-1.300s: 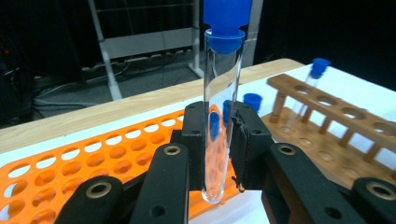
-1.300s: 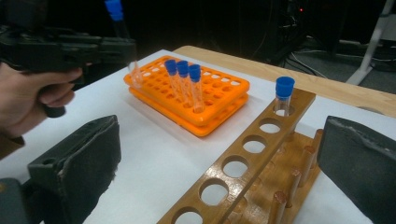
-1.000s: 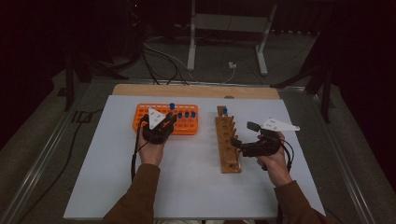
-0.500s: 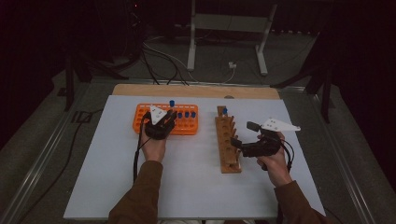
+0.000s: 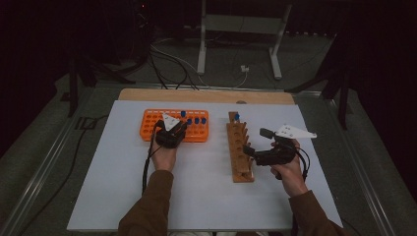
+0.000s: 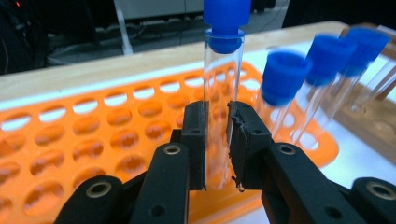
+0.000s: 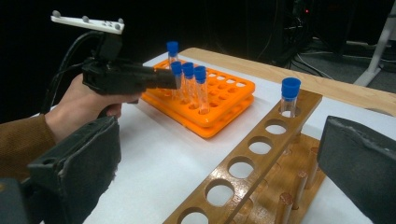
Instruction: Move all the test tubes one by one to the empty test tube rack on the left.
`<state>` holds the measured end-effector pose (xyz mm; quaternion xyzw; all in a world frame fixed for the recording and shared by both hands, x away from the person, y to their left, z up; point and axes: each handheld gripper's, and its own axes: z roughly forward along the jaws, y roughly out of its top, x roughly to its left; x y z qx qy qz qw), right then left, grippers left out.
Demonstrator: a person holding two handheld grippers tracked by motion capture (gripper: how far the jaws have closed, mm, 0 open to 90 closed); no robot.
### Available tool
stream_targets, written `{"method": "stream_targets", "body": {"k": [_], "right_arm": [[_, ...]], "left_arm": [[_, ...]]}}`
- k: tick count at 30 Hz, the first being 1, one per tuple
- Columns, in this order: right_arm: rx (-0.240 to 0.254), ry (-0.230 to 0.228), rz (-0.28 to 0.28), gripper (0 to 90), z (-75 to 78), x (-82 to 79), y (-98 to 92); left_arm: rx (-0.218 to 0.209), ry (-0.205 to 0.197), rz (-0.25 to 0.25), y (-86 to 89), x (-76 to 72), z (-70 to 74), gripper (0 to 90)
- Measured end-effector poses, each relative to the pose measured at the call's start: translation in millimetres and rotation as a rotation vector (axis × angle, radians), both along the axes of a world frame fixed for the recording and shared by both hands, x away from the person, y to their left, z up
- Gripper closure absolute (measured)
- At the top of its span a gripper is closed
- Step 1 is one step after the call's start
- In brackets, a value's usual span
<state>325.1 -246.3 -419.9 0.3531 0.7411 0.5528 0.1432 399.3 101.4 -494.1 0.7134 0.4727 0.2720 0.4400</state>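
My left gripper (image 6: 217,140) is shut on a clear test tube (image 6: 219,93) with a blue cap, held upright over the orange rack (image 6: 93,140). The jaws hide the tube's lower end. In the high view the left gripper (image 5: 176,130) is at the rack's (image 5: 147,129) front middle. Three more blue-capped tubes (image 7: 189,84) stand in the rack just beside it, lower than the held one. My right gripper (image 5: 255,142) stands open beside the wooden rack (image 5: 238,152), its wide-apart jaws on either side of the rack's (image 7: 261,158) near end. One capped tube (image 7: 290,95) stands in the wooden rack's far hole.
The white mat (image 5: 206,196) covers the table, with a bare wooden strip (image 5: 206,96) along the far edge. Cables and a metal stand (image 5: 236,29) lie on the dark floor beyond. Both forearms come in from the bottom edge.
The left gripper has sunk a little toward the orange rack with the tube in its jaws. The right gripper has kept still.
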Motion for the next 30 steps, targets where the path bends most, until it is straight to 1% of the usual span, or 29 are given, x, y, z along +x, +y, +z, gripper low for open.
{"method": "stream_targets", "body": {"k": [2,4,6,7,9,13,15,17,19,21,22,23,25,26,29,30], "right_arm": [[-0.001,0.000,0.001,0.0,-0.1,0.0,-0.1],[-0.001,0.001,0.001,0.0,-0.4,0.1,0.0],[-0.004,0.003,0.002,0.0,-0.8,0.1,0.3],[-0.004,0.003,0.002,0.0,-1.0,0.1,0.5],[-0.002,0.003,0.004,0.0,-1.0,0.0,1.1],[-0.005,0.002,0.007,0.0,-1.2,-0.7,2.2],[-0.007,0.003,0.009,0.0,-1.4,-0.8,2.4],[-0.004,0.004,0.009,0.0,-1.4,-0.4,1.8],[0.000,0.006,0.007,0.0,-1.7,0.3,0.9],[-0.001,0.009,0.006,0.0,-2.4,0.9,0.4],[-0.003,0.009,0.008,0.0,-2.9,1.2,0.8],[-0.005,0.011,0.007,0.0,-3.4,1.2,1.4],[-0.008,0.013,0.012,0.0,-4.2,1.1,2.9],[-0.011,0.014,0.012,0.0,-4.5,0.9,3.5],[-0.012,0.015,0.014,0.0,-4.8,0.9,3.9],[-0.011,0.015,0.014,0.0,-4.9,0.9,3.7]], "left_arm": [[0.017,0.031,-0.005,-1.0,1.2,-3.7,78.3],[0.020,0.044,-0.004,-1.4,1.5,-3.6,78.5],[0.022,0.072,0.001,-1.0,2.5,-2.5,78.7],[0.031,0.092,-0.003,-0.8,3.0,-2.5,78.7],[0.042,0.096,-0.009,-0.8,2.6,-1.7,78.7],[0.053,0.113,-0.001,-2.4,3.7,0.7,78.6],[0.055,0.117,0.005,-3.0,3.6,1.4,77.7],[0.057,0.113,-0.001,-2.2,2.8,1.7,73.0],[0.057,0.085,-0.018,-1.8,0.6,4.6,70.7],[0.048,0.053,-0.026,-1.0,-1.6,9.1,70.7],[0.043,0.040,-0.024,-0.6,-2.5,11.1,70.8],[0.046,0.033,-0.022,-0.1,-2.9,12.6,71.8],[0.055,0.040,-0.023,0.0,-3.1,12.9,77.3],[0.053,0.045,-0.025,-0.1,-3.2,12.7,77.9],[0.090,0.065,-0.035,-2.7,-3.5,9.4,78.3],[0.083,0.069,-0.032,-2.6,-3.6,9.2,78.4]]}}
